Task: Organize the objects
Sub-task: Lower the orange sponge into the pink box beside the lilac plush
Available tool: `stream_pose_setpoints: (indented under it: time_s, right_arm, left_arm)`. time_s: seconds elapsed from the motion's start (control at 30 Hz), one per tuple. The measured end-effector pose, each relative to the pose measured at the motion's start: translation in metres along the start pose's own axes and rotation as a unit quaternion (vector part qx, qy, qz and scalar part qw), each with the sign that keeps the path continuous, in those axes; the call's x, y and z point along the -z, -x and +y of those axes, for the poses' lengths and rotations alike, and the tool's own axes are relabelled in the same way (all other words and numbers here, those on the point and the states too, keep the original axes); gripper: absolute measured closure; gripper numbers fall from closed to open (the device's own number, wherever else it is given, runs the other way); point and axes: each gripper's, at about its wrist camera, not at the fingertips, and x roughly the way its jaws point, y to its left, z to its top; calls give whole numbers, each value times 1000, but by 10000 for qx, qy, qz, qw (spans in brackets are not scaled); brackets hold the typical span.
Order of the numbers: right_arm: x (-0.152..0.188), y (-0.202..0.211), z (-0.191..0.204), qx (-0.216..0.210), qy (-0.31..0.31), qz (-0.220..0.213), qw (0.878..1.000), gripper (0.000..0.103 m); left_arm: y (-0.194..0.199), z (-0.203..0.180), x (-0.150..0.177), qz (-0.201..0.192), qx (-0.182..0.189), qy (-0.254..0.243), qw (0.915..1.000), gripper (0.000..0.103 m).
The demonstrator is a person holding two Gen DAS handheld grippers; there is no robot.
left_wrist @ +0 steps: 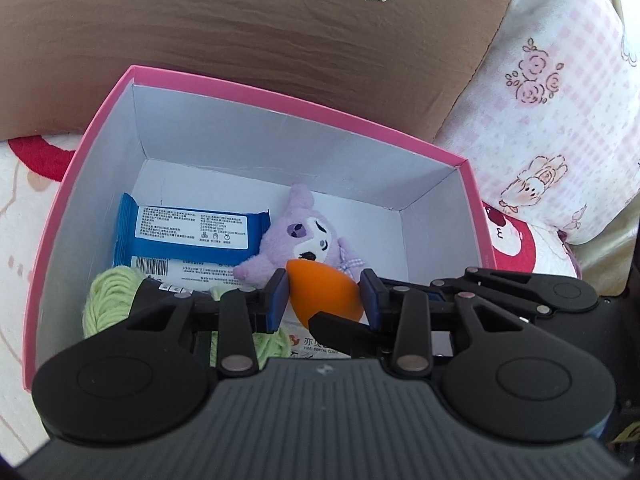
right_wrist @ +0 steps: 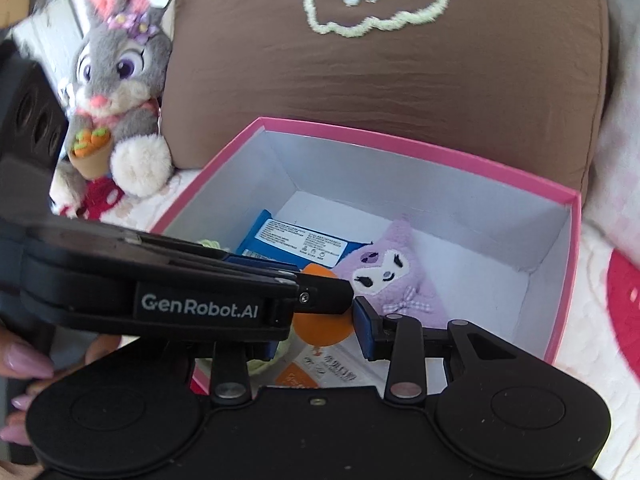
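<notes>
An orange egg-shaped sponge [left_wrist: 320, 292] hangs low inside the pink box [left_wrist: 304, 100]. My left gripper [left_wrist: 324, 300] is shut on it, blue pads pressing both sides. In the right wrist view the sponge [right_wrist: 320, 330] also sits between the pads of my right gripper [right_wrist: 316, 336], which looks shut on it; its left pad is hidden behind the left tool's labelled casing [right_wrist: 200, 308]. In the box [right_wrist: 400, 136] lie a purple plush [left_wrist: 308, 236] [right_wrist: 392, 276], a blue wipes pack [left_wrist: 188, 236] [right_wrist: 296, 240], green yarn [left_wrist: 108, 296] and a printed leaflet [right_wrist: 320, 372].
A brown cushion [left_wrist: 280, 32] stands right behind the box. A pink checked pillow [left_wrist: 560, 100] lies to its right. A grey rabbit plush [right_wrist: 116, 92] sits at the left beside a black device [right_wrist: 32, 120]. A hand [right_wrist: 24, 364] holds the left tool.
</notes>
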Motion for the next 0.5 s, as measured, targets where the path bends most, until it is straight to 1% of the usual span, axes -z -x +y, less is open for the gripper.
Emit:
stream_pose_setpoints:
  time_s: [0.13, 0.27, 0.5]
  right_arm:
    - [1, -6, -1, 56, 73, 51, 9999, 63]
    - [2, -8, -6, 141, 47, 49, 9999, 63]
    - [6, 7, -20, 109, -280, -188, 9994, 62]
  left_arm:
    - [-4, 2, 1, 42, -24, 25, 10000, 67]
    - [-3, 3, 1, -36, -70, 23, 10000, 67]
    - [10, 3, 1, -259, -179, -56, 9995, 66]
